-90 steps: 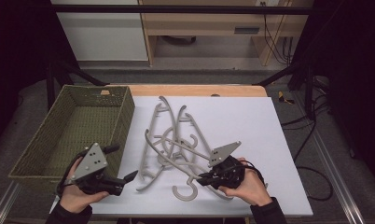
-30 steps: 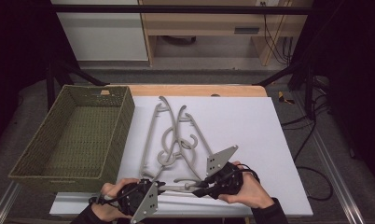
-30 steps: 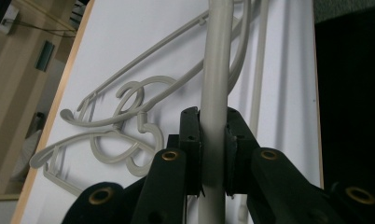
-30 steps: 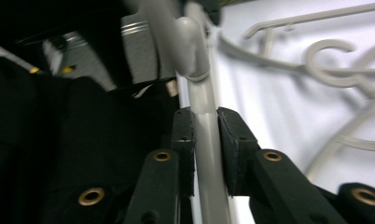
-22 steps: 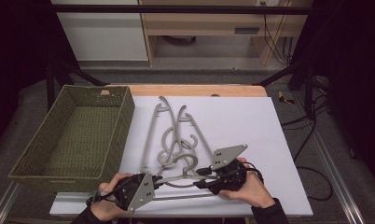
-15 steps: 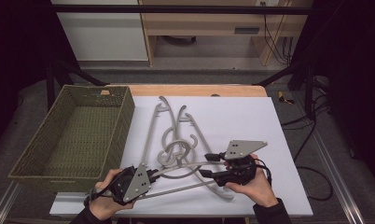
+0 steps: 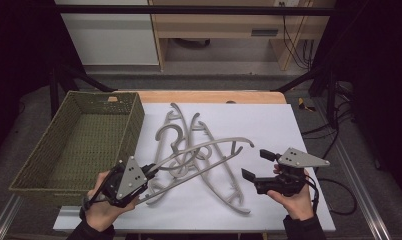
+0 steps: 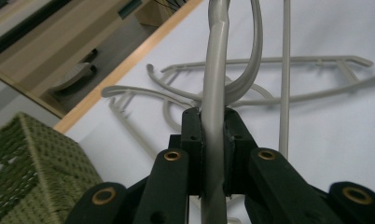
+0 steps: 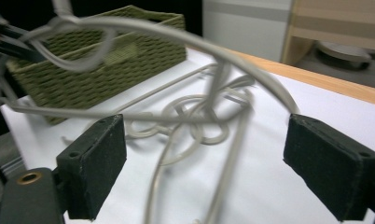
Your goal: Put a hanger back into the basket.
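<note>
Since a second ago the right gripper (image 7: 253,165) has been opening its jaws off the hanger (image 7: 204,150) and drawing away empty, while the left gripper (image 7: 150,172), pinching it, is lifting it above the pile of hangers (image 7: 224,187); next comes carrying it clear into the basket (image 7: 84,135).

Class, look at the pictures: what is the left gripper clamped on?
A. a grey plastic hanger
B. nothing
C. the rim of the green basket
A: in the left gripper view, the left gripper's pads press both sides of the grey hanger.
</note>
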The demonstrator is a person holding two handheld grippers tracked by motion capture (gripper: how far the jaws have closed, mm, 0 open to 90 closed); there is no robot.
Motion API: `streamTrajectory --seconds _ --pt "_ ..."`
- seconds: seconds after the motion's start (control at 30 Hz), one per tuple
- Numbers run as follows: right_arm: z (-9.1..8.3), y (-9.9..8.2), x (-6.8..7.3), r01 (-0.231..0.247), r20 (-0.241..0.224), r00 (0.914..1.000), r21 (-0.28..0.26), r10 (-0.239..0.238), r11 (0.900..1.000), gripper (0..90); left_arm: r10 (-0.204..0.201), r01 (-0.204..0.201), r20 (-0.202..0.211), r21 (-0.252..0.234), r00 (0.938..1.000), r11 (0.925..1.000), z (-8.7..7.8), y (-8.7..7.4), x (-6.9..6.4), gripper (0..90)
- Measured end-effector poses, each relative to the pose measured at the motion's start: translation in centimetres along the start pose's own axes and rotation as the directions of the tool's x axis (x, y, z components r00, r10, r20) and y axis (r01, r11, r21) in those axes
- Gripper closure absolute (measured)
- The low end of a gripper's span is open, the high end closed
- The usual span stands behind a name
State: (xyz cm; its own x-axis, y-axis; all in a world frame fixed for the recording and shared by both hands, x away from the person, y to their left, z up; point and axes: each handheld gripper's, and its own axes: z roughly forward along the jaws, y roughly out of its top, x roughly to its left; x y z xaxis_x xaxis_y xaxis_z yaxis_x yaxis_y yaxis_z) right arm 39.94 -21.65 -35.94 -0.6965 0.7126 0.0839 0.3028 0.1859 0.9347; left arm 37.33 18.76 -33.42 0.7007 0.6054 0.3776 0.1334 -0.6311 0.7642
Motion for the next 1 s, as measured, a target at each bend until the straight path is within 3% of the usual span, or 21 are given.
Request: streamTrajectory --seconds 0.13,0.47,0.53,0.73,1.0 --pt "-0.8 -0.7 -0.9 -0.047 0.042 0.9979 -0.036 0.048 0.9983 10.3 -0.028 0.027 -0.034 -0.021 0.9990 0.9994 -1.1 0.5 1.8 81.8" --pt "-1.3 -1.7 -1.8 -0.070 0.098 0.9925 -0.035 0.073 0.9969 7.9 -0.103 0.101 -0.078 -0.030 0.9916 0.9944 -3.2 1.1 7.7 81.8" --pt "-1.2 -1.8 -1.8 -0.073 0.100 0.9920 -0.036 0.076 0.9967 7.2 -0.101 0.099 -0.085 -0.022 0.9913 0.9948 -3.4 1.0 8.8 81.8" --pt "-1.1 -1.9 -1.9 -0.079 0.123 0.9890 -0.036 0.083 0.9962 6.0 -0.141 0.142 -0.133 -0.007 0.9810 0.9899 -4.0 0.0 12.2 81.8" --pt "-1.0 -1.9 -1.8 -0.068 0.129 0.9890 -0.034 0.072 0.9971 6.2 -0.167 0.177 -0.189 0.036 0.9677 0.9835 -4.6 -2.9 16.8 81.8"
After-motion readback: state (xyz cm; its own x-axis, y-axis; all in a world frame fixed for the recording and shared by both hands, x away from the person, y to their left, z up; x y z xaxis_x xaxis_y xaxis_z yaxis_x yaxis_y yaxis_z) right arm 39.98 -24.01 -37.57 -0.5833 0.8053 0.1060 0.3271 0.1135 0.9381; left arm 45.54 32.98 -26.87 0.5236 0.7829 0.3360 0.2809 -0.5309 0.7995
